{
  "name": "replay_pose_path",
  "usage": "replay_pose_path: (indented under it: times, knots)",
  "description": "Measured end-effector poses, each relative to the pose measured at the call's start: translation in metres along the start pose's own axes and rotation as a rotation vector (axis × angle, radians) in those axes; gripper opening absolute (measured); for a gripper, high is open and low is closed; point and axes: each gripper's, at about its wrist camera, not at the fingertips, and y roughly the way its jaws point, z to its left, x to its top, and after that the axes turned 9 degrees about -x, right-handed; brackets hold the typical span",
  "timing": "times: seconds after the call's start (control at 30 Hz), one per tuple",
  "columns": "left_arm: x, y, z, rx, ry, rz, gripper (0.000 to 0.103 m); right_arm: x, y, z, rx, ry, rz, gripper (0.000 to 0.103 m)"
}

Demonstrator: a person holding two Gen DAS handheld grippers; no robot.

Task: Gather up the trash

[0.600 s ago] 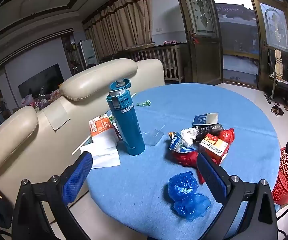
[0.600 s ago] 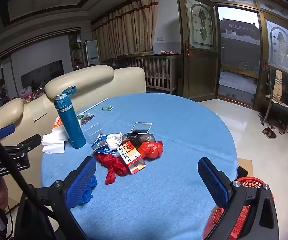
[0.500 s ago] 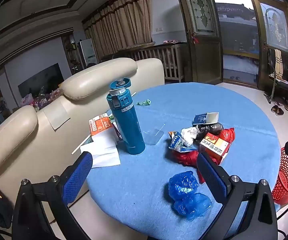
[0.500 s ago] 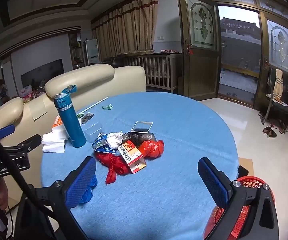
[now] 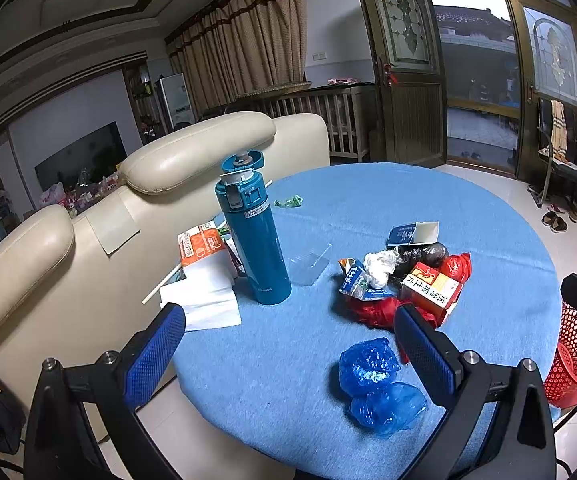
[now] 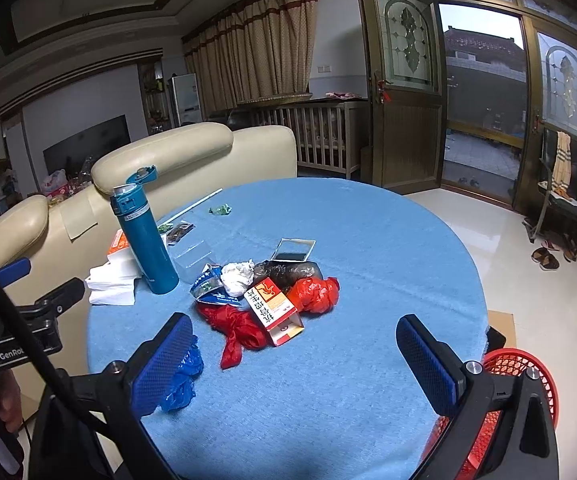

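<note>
Both grippers hovered above the near edge of the round blue table [image 6: 368,240], each with its jaws spread wide and nothing between them. The left gripper [image 5: 288,356] looked down on two crumpled blue plastic bags [image 5: 376,384] lying near the table's near edge, just beside its right finger. The right gripper [image 6: 292,364] faced the main heap of trash at mid-table: a red plastic bag [image 6: 240,328], an orange-and-white carton [image 6: 272,308] lying across it, a second red bag [image 6: 316,294] to the right, a white paper wad [image 6: 238,272], a black bag [image 6: 288,270] and a blue wrapper [image 6: 208,288] (all touching one another). A small open box [image 6: 292,250] sat just beyond the heap. A teal flask [image 6: 144,240] stood upright to the left, lid flipped open, beside tissue packs [image 6: 114,276]. A red mesh basket [image 6: 528,368] stood on the floor at the table's near right.
</note>
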Motion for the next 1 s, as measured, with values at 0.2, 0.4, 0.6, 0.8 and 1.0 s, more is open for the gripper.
replay_pose_path:
  times: [0.2, 0.4, 0.6, 0.8, 1.0]
  knots:
    - [-0.001, 0.000, 0.001, 0.000, 0.000, 0.002, 0.103, 0.001, 0.000, 0.002, 0.009, 0.006, 0.000, 0.103]
    - [0.000, 0.001, 0.002, -0.004, -0.004, 0.006, 0.103, 0.003, 0.005, 0.006, 0.008, -0.008, -0.004, 0.103]
    - [-0.001, 0.004, 0.005, -0.007, -0.009, 0.013, 0.103, 0.005, 0.012, 0.010, -0.003, -0.034, -0.001, 0.103]
    - [-0.002, 0.005, 0.006, -0.010, -0.014, 0.018, 0.103, 0.008, 0.016, 0.012, 0.000, -0.037, 0.003, 0.103]
    - [-0.002, 0.005, 0.006, -0.010, -0.014, 0.017, 0.103, 0.008, 0.015, 0.015, 0.006, -0.039, 0.014, 0.103]
